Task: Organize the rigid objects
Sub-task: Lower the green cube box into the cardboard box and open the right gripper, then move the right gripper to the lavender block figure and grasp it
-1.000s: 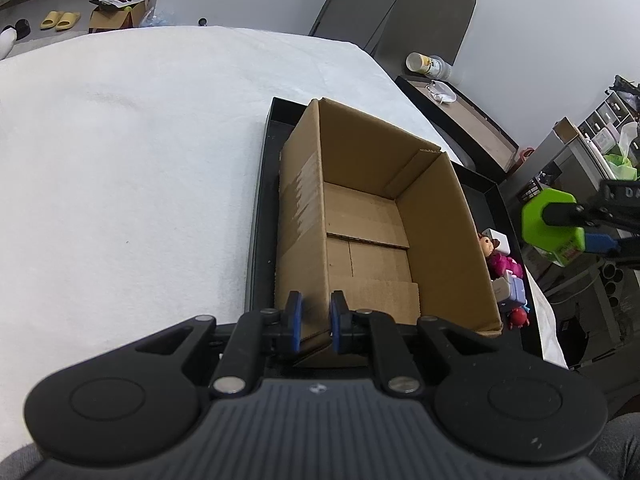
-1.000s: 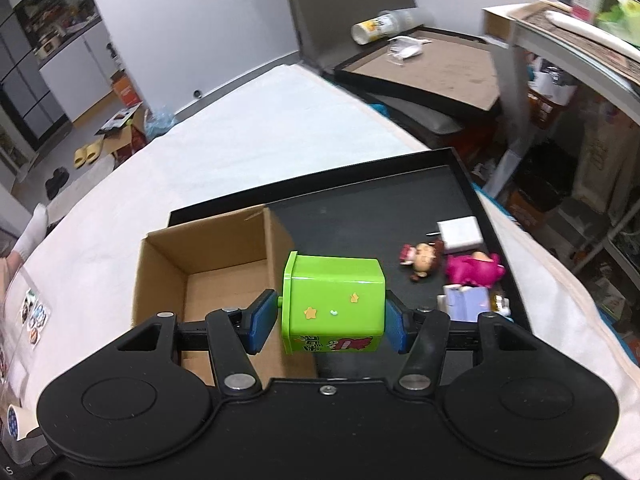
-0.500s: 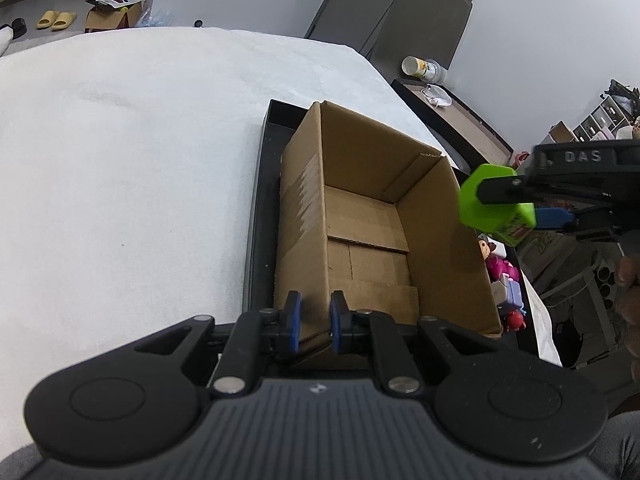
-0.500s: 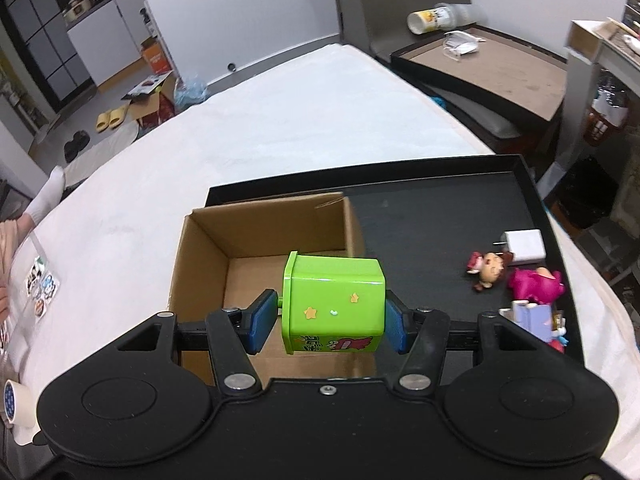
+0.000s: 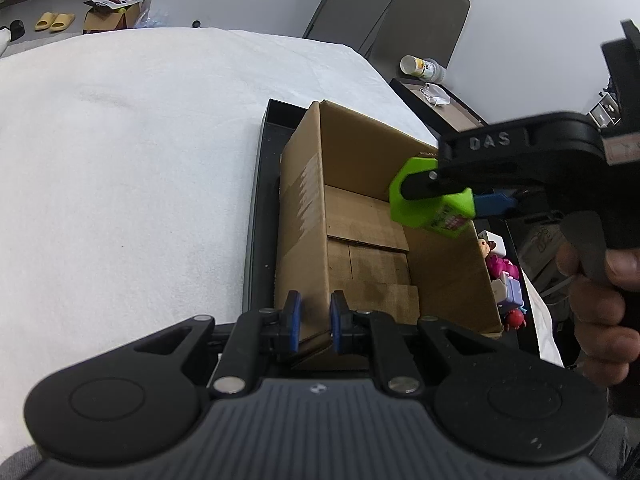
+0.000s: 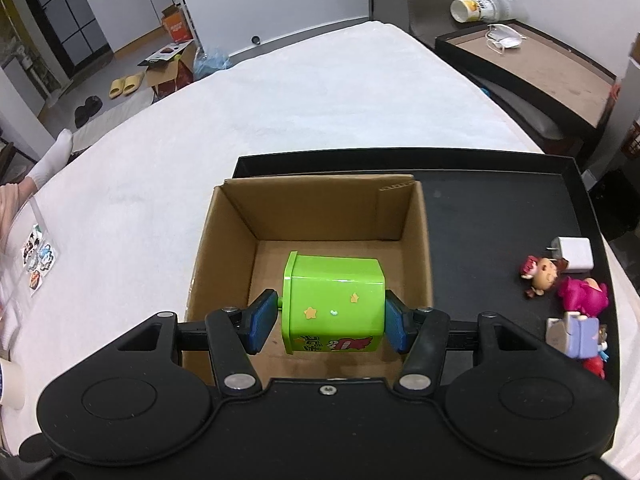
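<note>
Now hovering over the open cardboard box (image 6: 320, 240): green toy box (image 6: 334, 304) clamped between the right gripper (image 6: 331, 322) pads, poised for dropping in. Near wall of the carton pinched shut-tight by left gripper (image 5: 313, 316), likely steadying it on the black tray (image 6: 520, 200). Cartoon print and unreadable lettering on the green side; "DAS" on the right tool. Figurines (image 6: 560, 288) waiting, right.

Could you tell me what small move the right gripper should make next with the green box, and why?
Probably lower it a little and then open. The right gripper is shut on the green box, which hangs over the open carton, whose bare floor shows beneath it. The left gripper pinches the carton's near wall, steadying it, so a short descent should set the box inside cleanly.
</note>
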The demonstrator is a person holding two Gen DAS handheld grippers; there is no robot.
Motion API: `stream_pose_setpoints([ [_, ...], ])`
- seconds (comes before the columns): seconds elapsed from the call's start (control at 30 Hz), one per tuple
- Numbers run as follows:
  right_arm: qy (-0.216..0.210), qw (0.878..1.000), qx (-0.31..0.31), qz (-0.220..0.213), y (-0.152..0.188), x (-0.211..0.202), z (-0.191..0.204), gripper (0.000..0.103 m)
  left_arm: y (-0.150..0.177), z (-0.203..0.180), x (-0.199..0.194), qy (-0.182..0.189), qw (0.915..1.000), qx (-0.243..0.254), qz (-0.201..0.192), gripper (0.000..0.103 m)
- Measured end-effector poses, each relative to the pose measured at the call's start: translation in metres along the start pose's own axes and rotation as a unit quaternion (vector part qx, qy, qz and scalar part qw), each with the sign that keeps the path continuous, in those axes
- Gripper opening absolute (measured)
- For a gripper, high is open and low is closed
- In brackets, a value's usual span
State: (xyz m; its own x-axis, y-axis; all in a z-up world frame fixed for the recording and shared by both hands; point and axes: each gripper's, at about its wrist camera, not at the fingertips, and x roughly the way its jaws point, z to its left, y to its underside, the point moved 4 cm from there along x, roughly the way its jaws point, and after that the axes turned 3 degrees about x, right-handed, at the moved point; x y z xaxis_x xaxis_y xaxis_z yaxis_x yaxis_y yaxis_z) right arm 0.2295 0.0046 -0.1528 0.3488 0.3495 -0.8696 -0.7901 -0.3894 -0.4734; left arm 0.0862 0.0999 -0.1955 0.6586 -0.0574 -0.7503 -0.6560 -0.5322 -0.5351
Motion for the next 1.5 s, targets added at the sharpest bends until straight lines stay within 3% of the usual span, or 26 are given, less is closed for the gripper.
stream_pose_setpoints([
  [0.37, -0.024, 1.0, -0.015, 0.001, -0.009, 0.005, 0.017, 0.055, 0.0, -0.001, 0.001, 0.0, 1.0, 0.002, 0.0, 0.014],
  [0.5, -0.036, 0.999, -0.023, 0.002, -0.006, 0.0, 0.02, 0.064, -0.001, -0.001, 0.002, -0.002, 1.0, 0.003, 0.002, 0.014],
  [0.6, -0.04, 0.999, -0.023, 0.002, -0.003, -0.006, 0.015, 0.064, -0.001, -0.002, 0.003, -0.003, 1.0, 0.007, 0.001, 0.014],
  [0.9, -0.031, 0.999, -0.01, -0.009, 0.001, -0.032, -0.025, 0.064, 0.0, -0.004, 0.003, -0.008, 0.9999, 0.009, 0.0, 0.014],
  [1.03, -0.019, 1.0, -0.007, -0.02, 0.005, -0.044, -0.045, 0.072, -0.001, -0.004, 0.003, -0.012, 0.9999, 0.011, 0.001, 0.014],
  [1.5, 0.006, 0.999, 0.032, -0.027, 0.022, -0.059, -0.126, 0.072, 0.0, -0.011, 0.005, -0.027, 0.9995, 0.018, 0.002, 0.014],
])
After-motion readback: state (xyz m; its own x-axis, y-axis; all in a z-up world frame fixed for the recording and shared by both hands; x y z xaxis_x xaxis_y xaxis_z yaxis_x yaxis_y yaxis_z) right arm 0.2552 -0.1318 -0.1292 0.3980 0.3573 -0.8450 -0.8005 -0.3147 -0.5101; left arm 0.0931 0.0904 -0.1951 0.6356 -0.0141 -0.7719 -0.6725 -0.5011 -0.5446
